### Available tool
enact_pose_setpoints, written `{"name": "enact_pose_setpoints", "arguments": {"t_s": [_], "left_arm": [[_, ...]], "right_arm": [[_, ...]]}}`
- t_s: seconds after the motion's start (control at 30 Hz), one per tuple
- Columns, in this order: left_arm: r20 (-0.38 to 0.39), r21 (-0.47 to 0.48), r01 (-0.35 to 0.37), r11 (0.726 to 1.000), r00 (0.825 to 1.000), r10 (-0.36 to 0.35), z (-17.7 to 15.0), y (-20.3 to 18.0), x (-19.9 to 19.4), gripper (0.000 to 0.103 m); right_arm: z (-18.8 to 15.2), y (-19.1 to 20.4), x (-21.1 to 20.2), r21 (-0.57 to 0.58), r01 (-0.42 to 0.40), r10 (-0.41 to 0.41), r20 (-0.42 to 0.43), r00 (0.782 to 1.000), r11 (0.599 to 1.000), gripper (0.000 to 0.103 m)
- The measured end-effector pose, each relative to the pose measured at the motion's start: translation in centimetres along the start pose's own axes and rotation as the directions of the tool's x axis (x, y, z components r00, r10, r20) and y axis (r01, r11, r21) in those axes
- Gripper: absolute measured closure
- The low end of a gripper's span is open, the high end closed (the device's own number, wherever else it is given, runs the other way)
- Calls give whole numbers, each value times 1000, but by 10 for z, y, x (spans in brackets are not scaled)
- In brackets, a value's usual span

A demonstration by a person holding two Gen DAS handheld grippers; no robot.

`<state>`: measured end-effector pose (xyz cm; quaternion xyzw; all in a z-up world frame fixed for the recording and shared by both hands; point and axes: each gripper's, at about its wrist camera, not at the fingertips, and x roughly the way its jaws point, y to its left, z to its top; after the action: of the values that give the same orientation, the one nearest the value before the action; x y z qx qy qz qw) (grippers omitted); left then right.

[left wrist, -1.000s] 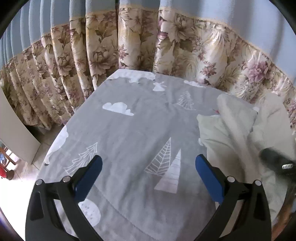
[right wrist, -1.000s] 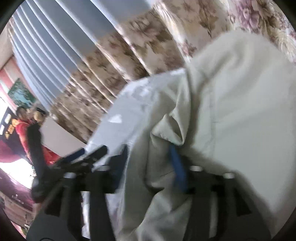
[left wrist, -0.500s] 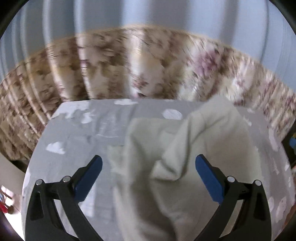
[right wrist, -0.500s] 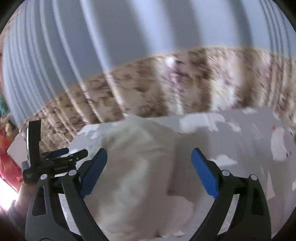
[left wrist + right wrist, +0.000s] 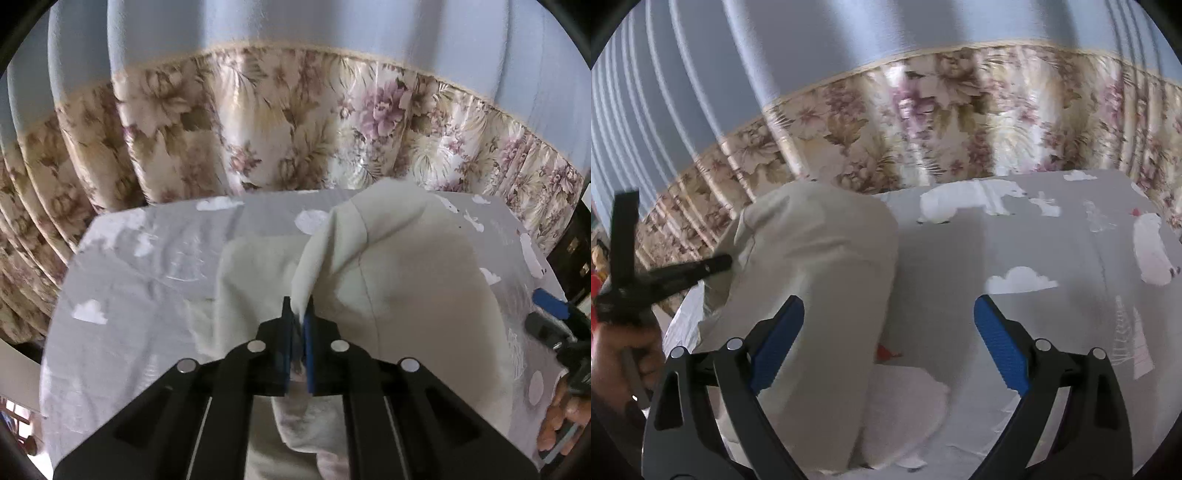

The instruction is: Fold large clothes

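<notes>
A cream garment (image 5: 406, 280) lies bunched on a table covered with a grey cloth (image 5: 147, 280) printed with white clouds and trees. My left gripper (image 5: 299, 317) is shut on a raised fold at the garment's near edge. In the right wrist view the garment (image 5: 820, 266) rises as a mound at the left, and the left gripper (image 5: 716, 264) pinches its far-left edge. My right gripper (image 5: 890, 343) stands wide open above the garment's right side and the grey cloth (image 5: 1052, 240). Its left finger (image 5: 779, 343) overlaps the fabric and nothing is pressed between the pads.
A floral curtain (image 5: 295, 140) with a plain blue upper part hangs close behind the table's far edge. A hand (image 5: 561, 421) holds the right gripper (image 5: 554, 306) at the table's right side. Dark furniture (image 5: 576, 236) stands beyond the right corner. A pale pink fabric patch (image 5: 905, 398) lies beside the mound.
The left gripper swung over to the garment and then shut on a fold of it. The right gripper let go of the fabric, opened wide and swung right toward the bare cloth.
</notes>
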<state>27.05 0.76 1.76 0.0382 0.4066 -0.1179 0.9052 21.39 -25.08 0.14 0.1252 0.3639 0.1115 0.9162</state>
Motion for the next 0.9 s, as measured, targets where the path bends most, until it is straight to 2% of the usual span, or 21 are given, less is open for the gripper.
{"name": "enact_pose_setpoints", "arguments": {"t_s": [0.1,0.13,0.27,0.37,0.43,0.5,0.53,0.57,0.6,0.63,0.7,0.8,0.9], "left_arm": [[26,51,-72,996,997,71,2,8,-18,99],[29,92,-117,989,993,115,2,9,-18,99],[-37,111,-170,979,984,175,-13,25,14,98],[-103,75,-168,983,979,175,-40,39,47,98],[-79,55,-182,982,979,186,-51,38,51,94],[-52,16,-208,978,977,208,-57,37,49,91],[-35,-24,-213,977,977,212,-60,38,43,77],[-26,-48,-217,975,976,216,-62,38,38,67],[-16,-71,-211,975,977,211,-65,39,31,46],[-4,-87,-218,972,976,218,-67,39,23,35],[32,-102,-210,972,976,214,-75,38,2,27],[63,-105,-190,976,978,197,-83,28,-18,25],[63,-91,-141,986,987,147,-94,16,-23,24]], "right_arm": [[-2,25,6,-48,-6,6,-1,1000,999,10],[-5,34,7,-67,5,-4,5,1000,998,10],[-18,62,22,-182,69,-70,0,998,981,9],[-25,71,30,-225,99,-101,2,995,969,7],[-30,78,35,-233,154,-153,19,988,960,3],[-36,79,39,-224,177,-176,25,984,958,3],[-40,79,40,-204,190,-188,31,982,960,3],[-43,78,42,-191,203,-200,33,979,960,3],[-46,78,44,-183,214,-211,33,977,960,3],[-48,77,45,-171,220,-217,34,976,960,3],[-49,76,47,-155,219,-216,32,976,963,3],[-45,79,43,-148,241,-240,28,970,959,3],[-39,88,26,-148,268,-262,61,963,952,3]]}}
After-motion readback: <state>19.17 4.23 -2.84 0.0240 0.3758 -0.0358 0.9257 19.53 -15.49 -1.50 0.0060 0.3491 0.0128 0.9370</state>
